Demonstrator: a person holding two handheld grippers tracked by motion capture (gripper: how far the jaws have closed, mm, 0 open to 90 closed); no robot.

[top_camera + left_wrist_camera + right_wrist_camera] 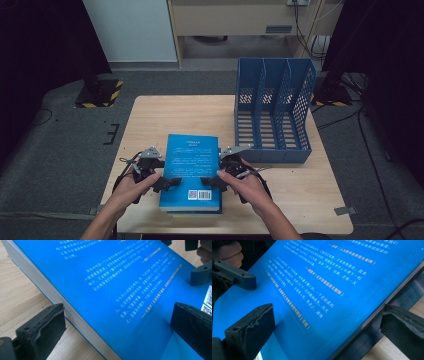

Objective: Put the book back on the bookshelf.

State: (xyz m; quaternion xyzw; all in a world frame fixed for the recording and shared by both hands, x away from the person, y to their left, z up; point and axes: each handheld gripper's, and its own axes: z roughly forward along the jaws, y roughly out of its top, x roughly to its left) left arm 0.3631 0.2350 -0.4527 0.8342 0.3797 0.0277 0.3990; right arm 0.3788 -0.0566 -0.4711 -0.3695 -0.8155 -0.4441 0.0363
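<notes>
One wooden table [150,120] stands in the room, with one blue file rack [272,112] on it, divided into three slots. Two books lie stacked near the front edge: a blue book [192,167] on top and one darker book [195,212] under it. Two grippers work there, the left gripper [170,183] and the right gripper [210,182], each in one of two hands.

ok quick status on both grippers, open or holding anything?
Left gripper: open, jaws straddling the left edge of the blue book, holding nothing.
Right gripper: open, jaws straddling the book's right edge, holding nothing.
</notes>
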